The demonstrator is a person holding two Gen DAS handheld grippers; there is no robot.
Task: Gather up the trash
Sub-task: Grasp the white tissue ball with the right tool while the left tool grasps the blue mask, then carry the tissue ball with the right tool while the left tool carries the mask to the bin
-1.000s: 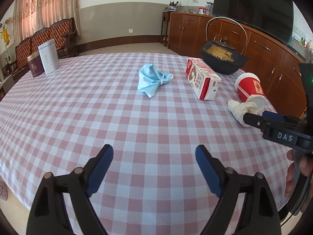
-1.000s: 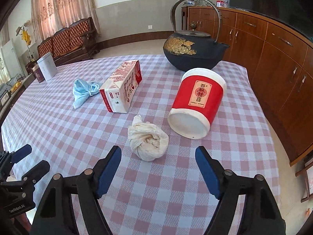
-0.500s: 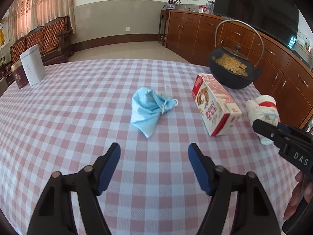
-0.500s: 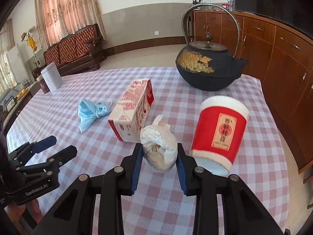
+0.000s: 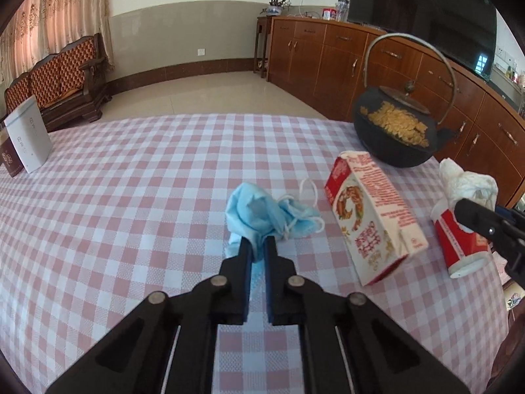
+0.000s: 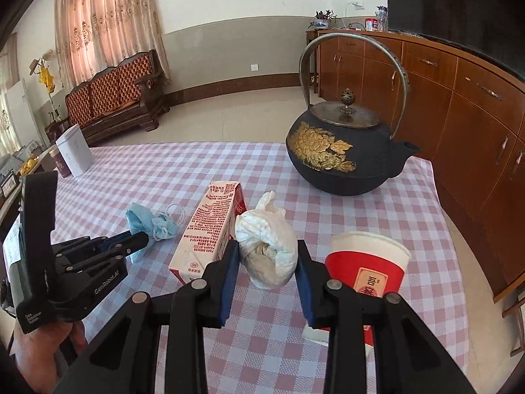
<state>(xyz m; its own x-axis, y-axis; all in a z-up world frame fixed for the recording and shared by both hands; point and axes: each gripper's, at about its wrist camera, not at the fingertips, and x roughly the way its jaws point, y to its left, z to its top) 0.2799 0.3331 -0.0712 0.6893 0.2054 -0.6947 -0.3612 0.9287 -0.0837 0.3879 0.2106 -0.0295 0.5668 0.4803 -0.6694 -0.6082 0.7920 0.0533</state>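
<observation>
1. The left claw (image 5: 257, 249), wide open a second ago, now pinches the blue face mask (image 5: 262, 211) on the counter (image 5: 131, 197).
2. The right claw (image 6: 265, 262) clamps the crumpled tissue wad (image 6: 267, 246), now lifted clear.
3. Both are ready to bin.

Light: I see bright daylight through the curtains (image 6: 108, 26), far left.
Shadows: soft, under the kettle (image 6: 341, 157).
Glare: mild on the floor (image 5: 203, 95).
Edges: fisheye bending, dark corners.
Focus: sharp.
</observation>
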